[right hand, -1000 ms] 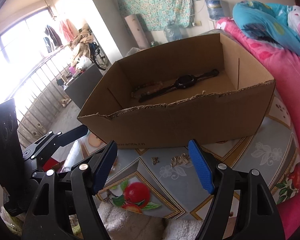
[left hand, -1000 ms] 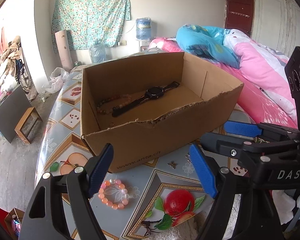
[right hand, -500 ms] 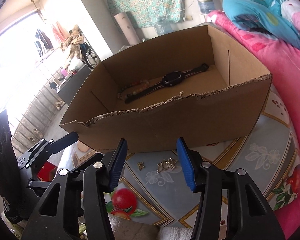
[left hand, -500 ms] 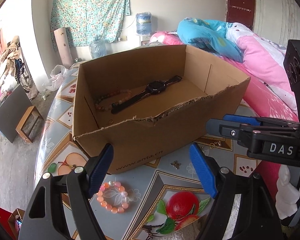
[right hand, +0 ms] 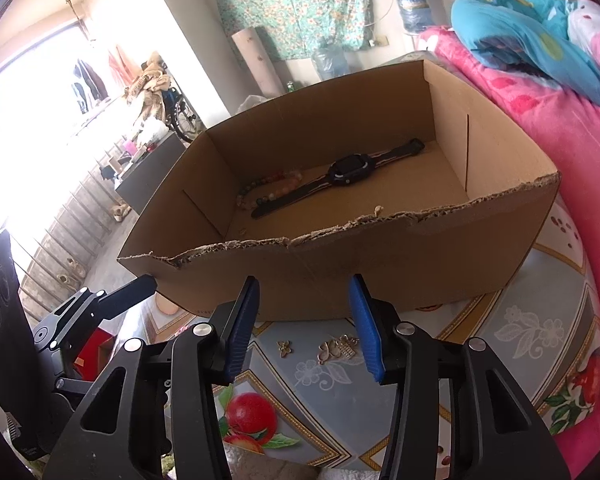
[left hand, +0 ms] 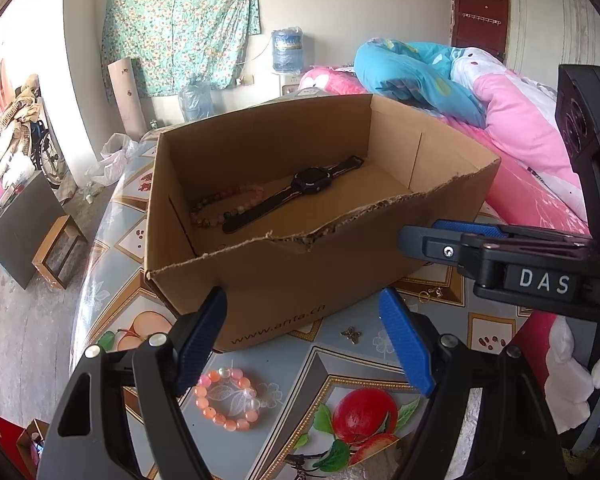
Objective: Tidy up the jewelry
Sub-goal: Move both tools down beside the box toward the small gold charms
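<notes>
An open cardboard box (left hand: 284,280) (right hand: 380,272) holds a black watch (left hand: 308,182) (right hand: 346,170) and a brown bead bracelet (left hand: 224,204) (right hand: 266,188). On the fruit-print tablecloth in front of it lie a pink bead bracelet (left hand: 226,400), a small butterfly charm (left hand: 351,334) (right hand: 285,347) and a gold charm piece (right hand: 338,349). My left gripper (left hand: 302,340) is open above the cloth, just right of the pink bracelet. My right gripper (right hand: 304,328) hovers over the charms; its jaws are closing with nothing pressed between the pads.
A bed with pink and blue quilts (left hand: 512,128) (right hand: 572,92) borders the table on the right. The table's left edge (left hand: 84,304) drops to the floor, where a small stool (left hand: 58,248) stands. A thin gold chain (left hand: 430,292) lies by the box's right corner.
The right gripper's jaws have narrowed markedly. Both views have shifted a little toward the box; in the left wrist view the right gripper now sits higher against the box's side.
</notes>
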The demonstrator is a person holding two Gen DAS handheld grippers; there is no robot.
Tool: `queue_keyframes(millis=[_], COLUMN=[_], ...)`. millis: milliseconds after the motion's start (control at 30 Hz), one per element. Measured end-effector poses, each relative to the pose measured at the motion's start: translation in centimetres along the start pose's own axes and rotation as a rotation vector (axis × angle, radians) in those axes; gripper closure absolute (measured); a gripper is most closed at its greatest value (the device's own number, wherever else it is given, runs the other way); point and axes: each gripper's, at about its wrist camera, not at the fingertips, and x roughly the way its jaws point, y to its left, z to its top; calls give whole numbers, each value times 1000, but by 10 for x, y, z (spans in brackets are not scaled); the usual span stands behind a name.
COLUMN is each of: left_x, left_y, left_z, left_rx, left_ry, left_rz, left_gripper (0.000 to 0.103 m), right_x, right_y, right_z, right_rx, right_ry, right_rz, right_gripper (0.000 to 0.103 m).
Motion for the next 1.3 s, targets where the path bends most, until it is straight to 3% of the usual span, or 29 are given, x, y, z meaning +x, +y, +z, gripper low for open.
queue_keyframes(millis=[967,1300], left_x=[1,1], left_y=[3,-19], left_z=[-4,-19], left_rx=[-2,62], left_ry=[-1,-3], left_rz=[4,-65], left_gripper=[27,27], right_x=[3,-16], right_y=[2,-41], right_z=[0,-17], right_rx=[-32,-35], right_ry=[2,-17], right_rz=[0,-101], right_gripper=[58,57])
